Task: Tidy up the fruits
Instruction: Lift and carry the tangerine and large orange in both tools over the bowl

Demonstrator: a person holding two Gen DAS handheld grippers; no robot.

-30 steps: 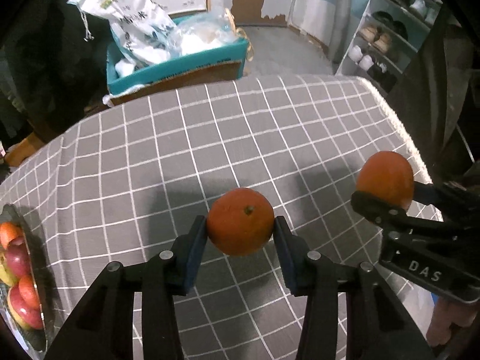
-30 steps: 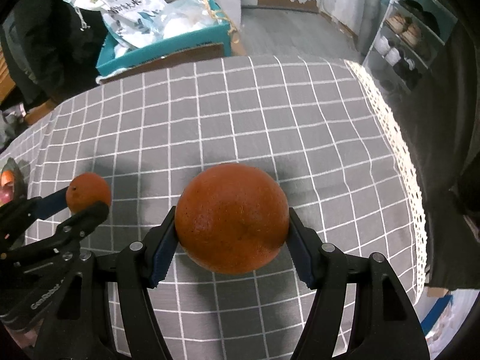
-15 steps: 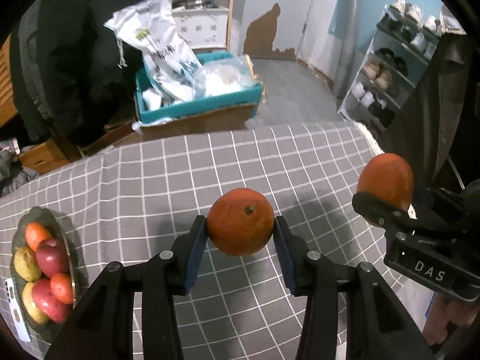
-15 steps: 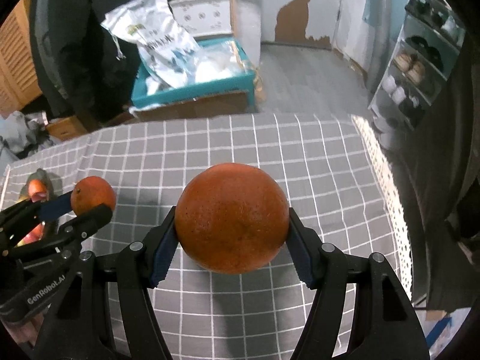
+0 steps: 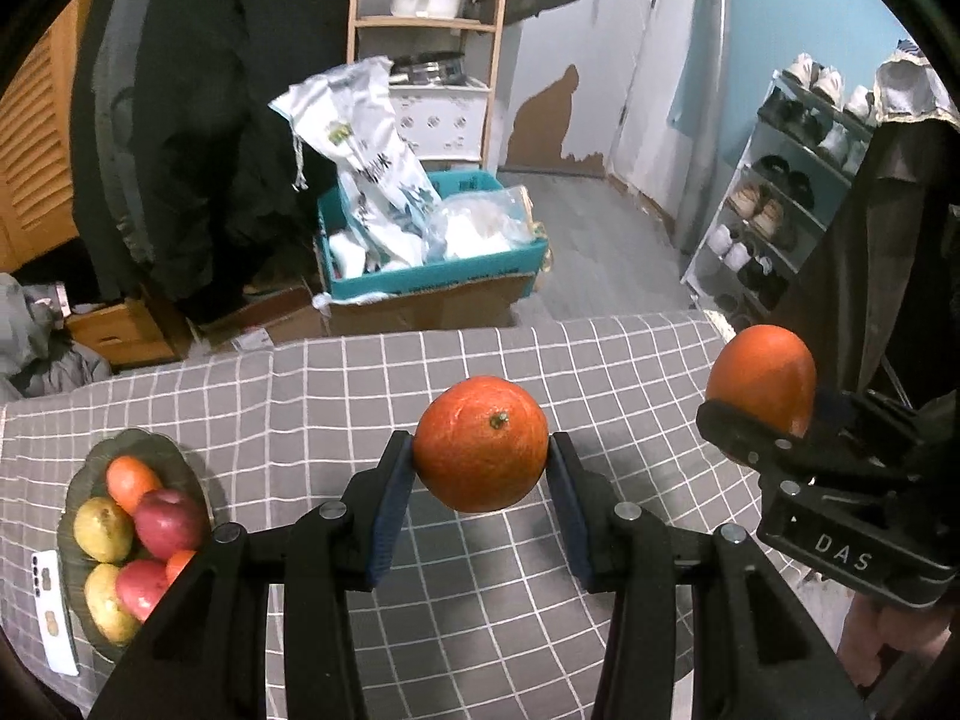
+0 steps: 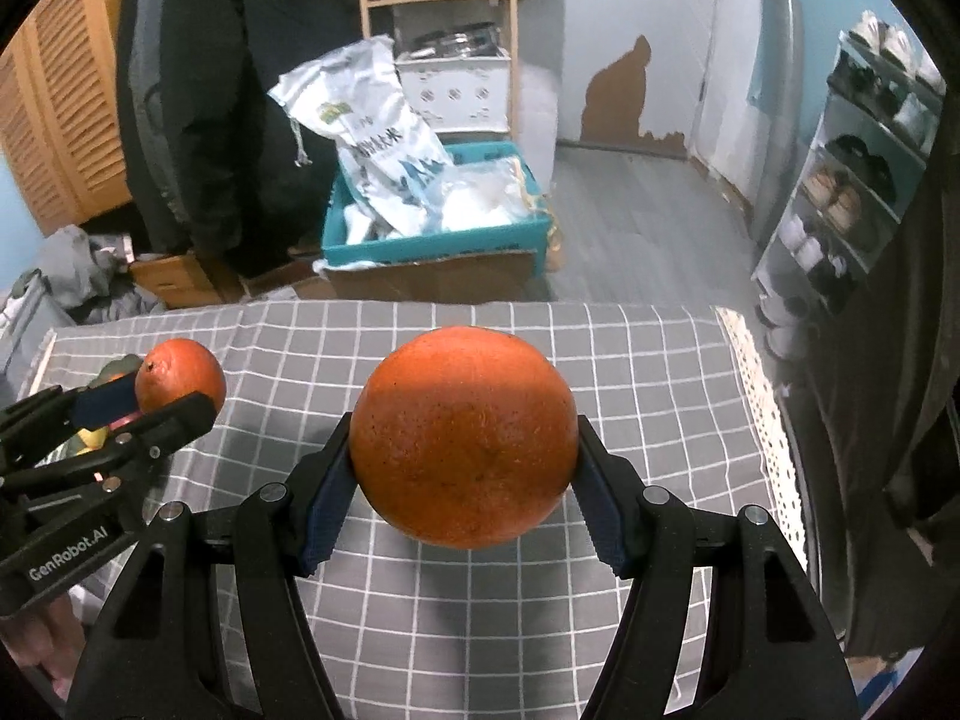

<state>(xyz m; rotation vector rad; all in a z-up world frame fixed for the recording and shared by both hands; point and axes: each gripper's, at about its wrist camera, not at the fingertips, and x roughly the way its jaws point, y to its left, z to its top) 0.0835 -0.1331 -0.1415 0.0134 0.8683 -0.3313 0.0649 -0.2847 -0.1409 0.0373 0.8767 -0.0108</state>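
Note:
My left gripper is shut on a small orange and holds it above the grey checked tablecloth. My right gripper is shut on a larger orange, also held in the air. Each gripper shows in the other's view: the right one with its orange at the right, the left one with its orange at the left. A dark glass fruit bowl with oranges, red apples and yellow-green fruits lies at the table's left.
A white phone lies beside the bowl. Beyond the table's far edge stand a teal crate with bags, a wooden shelf and dark coats. A shoe rack is at the right. The cloth's lace edge marks the table's right side.
Both grippers have risen and tilted up with their oranges still held. More of the room and the whole fruit bowl have come into view.

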